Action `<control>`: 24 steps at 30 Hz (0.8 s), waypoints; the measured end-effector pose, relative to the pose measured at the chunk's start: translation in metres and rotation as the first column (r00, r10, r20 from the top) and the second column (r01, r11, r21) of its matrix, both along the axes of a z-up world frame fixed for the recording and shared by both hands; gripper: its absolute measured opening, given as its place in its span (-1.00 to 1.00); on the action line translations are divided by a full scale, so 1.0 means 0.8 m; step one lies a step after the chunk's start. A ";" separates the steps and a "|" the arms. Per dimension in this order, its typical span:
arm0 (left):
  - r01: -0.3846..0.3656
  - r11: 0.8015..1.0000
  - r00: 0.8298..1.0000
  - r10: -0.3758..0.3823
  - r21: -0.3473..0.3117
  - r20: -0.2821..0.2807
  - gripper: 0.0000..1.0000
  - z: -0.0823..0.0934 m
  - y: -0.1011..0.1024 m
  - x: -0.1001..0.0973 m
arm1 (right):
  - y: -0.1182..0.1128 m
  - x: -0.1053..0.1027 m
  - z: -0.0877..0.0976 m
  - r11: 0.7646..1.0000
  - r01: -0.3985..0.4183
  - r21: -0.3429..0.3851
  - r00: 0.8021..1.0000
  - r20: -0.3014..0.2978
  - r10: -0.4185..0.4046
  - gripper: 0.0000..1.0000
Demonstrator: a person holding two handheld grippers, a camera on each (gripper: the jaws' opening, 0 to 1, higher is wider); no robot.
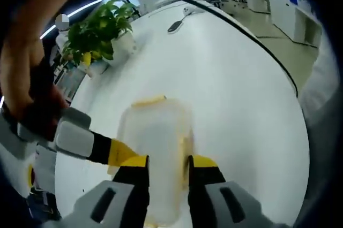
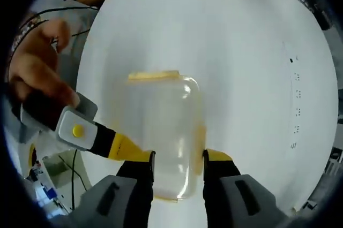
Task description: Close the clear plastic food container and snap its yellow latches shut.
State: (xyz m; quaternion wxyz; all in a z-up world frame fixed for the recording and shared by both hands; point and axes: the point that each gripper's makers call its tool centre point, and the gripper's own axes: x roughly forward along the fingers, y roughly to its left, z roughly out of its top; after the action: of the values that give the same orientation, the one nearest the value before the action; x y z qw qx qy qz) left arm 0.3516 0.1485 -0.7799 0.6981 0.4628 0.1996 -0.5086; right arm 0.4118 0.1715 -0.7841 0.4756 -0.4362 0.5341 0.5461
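Observation:
The clear plastic container [image 1: 158,131] lies lid-up on the round white table [image 1: 241,105]. It has a yellow latch [image 1: 150,101] at its far end and another along its right side. My left gripper [image 1: 167,172] is open, its jaws apart over the container's near end. In the right gripper view, the container [image 2: 161,126] shows the same far latch [image 2: 153,75]. My right gripper [image 2: 178,172] is open, its jaws standing over the near end. I cannot tell whether either gripper touches the container. The other gripper [image 2: 126,150] reaches in from the left, its yellow tip at the container's left side.
A potted plant [image 1: 99,35] stands at the table's far left. A black cable [image 1: 241,30] curves along the far right edge, with a small dark object [image 1: 175,26] near it. A person's hand [image 2: 37,67] holds the gripper at left. Office desks lie beyond.

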 end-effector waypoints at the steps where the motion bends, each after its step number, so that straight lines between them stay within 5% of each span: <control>1: 0.003 1.000 1.000 -0.003 0.008 0.022 -0.64 0.000 0.002 0.001 | -0.001 0.001 -0.001 1.000 0.006 0.005 1.000 -0.004 -0.006 -0.34; 3: 0.007 1.000 0.998 -0.009 0.028 0.064 -0.64 0.001 0.005 0.000 | -0.001 -0.002 -0.002 1.000 0.012 0.020 1.000 -0.020 -0.011 -0.34; 8: 0.017 1.000 0.999 -0.018 0.025 0.048 -0.61 -0.003 0.000 0.004 | -0.002 0.006 -0.004 0.999 0.012 0.030 0.999 -0.045 -0.010 -0.36; 12: 0.033 0.999 0.998 -0.034 0.020 0.061 -0.60 -0.001 0.000 0.003 | -0.002 0.004 -0.006 0.987 0.109 0.122 0.982 -0.167 -0.088 -0.37; 13: 0.043 0.999 0.998 -0.044 0.021 0.051 -0.60 0.000 -0.001 -0.001 | 0.014 0.000 -0.007 0.968 0.124 0.219 0.968 -0.242 -0.069 -0.41; 20: 0.031 1.000 0.999 -0.031 0.002 0.044 -0.58 0.000 0.000 0.002 | 0.000 0.019 0.001 0.960 0.142 0.241 0.971 -0.220 -0.088 -0.37; 24: 0.079 0.995 0.994 -0.083 0.058 0.066 -0.56 -0.001 0.000 0.002 | -0.004 0.016 0.002 0.956 0.154 0.248 0.973 -0.206 -0.103 -0.33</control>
State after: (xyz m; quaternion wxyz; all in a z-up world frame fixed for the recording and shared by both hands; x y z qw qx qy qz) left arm 0.3532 0.1482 -0.7804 0.6703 0.5068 0.1706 -0.5146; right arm 0.4250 0.1682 -0.7825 0.5102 -0.2793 0.5275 0.6192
